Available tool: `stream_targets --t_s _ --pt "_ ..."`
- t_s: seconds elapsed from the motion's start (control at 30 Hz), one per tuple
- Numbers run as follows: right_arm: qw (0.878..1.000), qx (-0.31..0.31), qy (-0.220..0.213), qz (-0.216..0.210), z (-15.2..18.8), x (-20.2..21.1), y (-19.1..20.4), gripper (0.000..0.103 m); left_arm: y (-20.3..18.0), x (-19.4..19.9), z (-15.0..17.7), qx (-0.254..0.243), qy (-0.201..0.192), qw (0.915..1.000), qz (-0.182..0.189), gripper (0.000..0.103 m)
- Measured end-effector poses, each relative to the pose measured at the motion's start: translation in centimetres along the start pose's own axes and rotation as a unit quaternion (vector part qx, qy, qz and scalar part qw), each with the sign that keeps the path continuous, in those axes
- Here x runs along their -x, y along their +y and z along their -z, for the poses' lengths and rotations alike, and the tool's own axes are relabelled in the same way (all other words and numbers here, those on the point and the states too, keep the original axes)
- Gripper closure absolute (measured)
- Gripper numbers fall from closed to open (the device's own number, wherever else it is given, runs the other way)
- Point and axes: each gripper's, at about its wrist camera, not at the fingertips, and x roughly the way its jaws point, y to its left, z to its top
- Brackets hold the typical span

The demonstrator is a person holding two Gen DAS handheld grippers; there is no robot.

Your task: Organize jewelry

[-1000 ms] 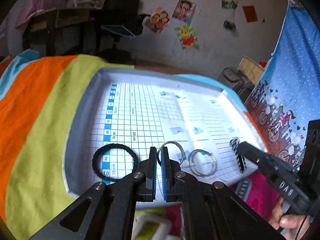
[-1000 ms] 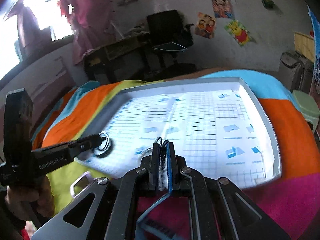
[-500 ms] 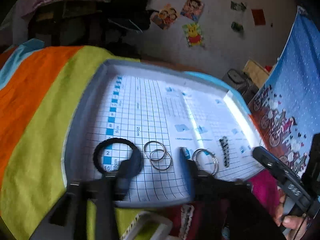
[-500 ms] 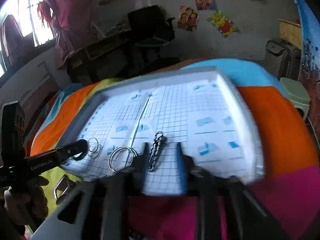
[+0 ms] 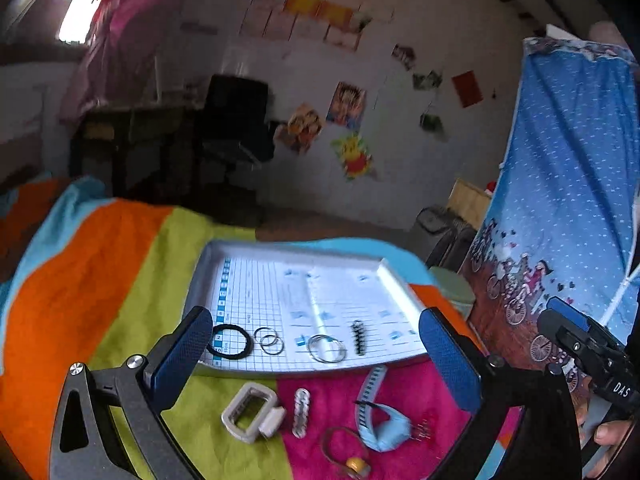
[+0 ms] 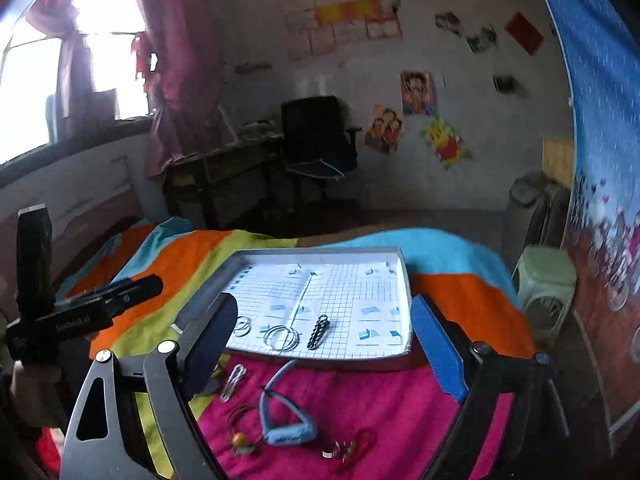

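Both grippers hang above the striped blanket point(image 5: 100, 280) on the near side of the tray point(image 5: 296, 250). The left gripper point(image 5: 316, 354) has its blue-padded fingers point(image 5: 182, 360) spread wide with nothing between them, and the right gripper point(image 6: 328, 344) is just as wide apart and empty.

Nearest, on the pink stripe in front of the tray, loose pieces lie scattered. The left wrist view shows a pale rectangular buckle point(image 5: 252, 410) on the green stripe, just left of a small silver chain link piece point(image 5: 301, 412), then a light blue strap point(image 5: 378, 416) and a ring with an amber bead point(image 5: 348, 454). The buckle cannot be made out in the right wrist view, which instead shows a red loop with small silver bits point(image 6: 352, 446) at the near right, missing from the left view.

Inside the tray, along its near edge, a row lies on the gridded sheet: a black ring point(image 5: 230, 342) at the far left, a pair of small silver hoops point(image 5: 269, 340) beside it, larger silver hoops point(image 5: 326, 348) next, and a dark beaded chain point(image 5: 357, 337) to their right. In the right wrist view the black ring is hidden behind a finger, while the chain point(image 6: 318, 332) is clear.

Beyond the tray stand a dark desk point(image 6: 224, 176) and a black office chair point(image 6: 316, 136). Only the right wrist view shows the bright window point(image 6: 52, 80).
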Motion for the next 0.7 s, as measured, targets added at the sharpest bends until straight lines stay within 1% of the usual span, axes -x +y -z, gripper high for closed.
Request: stream_targets --t_s 0.07,0.1,0.2,0.3,0.4,0.6,0.7 --pt "1.000 0.015 -0.014 0.000 -0.2 2.9 0.8 0.013 -0.6 2.1 -0.1 -0.002 -0.011 0.9999 0.004 0.000" --pt "1.000 0.020 -0.020 0.000 -0.3 4.1 1.2 0.012 -0.9 3.4 0.0 -0.003 -0.018 0.9998 0.006 0.000" --pt "0.998 0.045 -0.046 0.006 -0.4 8.6 2.2 0.012 -1.5 7.4 0.4 -0.005 -0.039 0.9992 0.010 0.000" --pt "0.995 0.069 -0.068 0.013 -0.5 12.3 2.8 0.012 -1.9 10.0 0.8 -0.008 -0.051 0.9986 0.012 0.000" --pt "0.992 0.100 -0.079 0.019 -0.7 15.8 3.2 0.012 -2.3 12.8 1.4 -0.013 -0.060 0.9980 0.018 0.000" --pt "0.986 0.144 -0.074 0.025 -1.3 21.9 4.3 0.012 -3.3 16.0 2.8 -0.023 -0.059 0.9979 0.016 0.000" --pt "0.987 0.143 -0.065 0.026 -1.5 24.5 4.9 0.012 -3.5 17.5 3.8 -0.023 -0.055 0.9981 0.019 0.000"
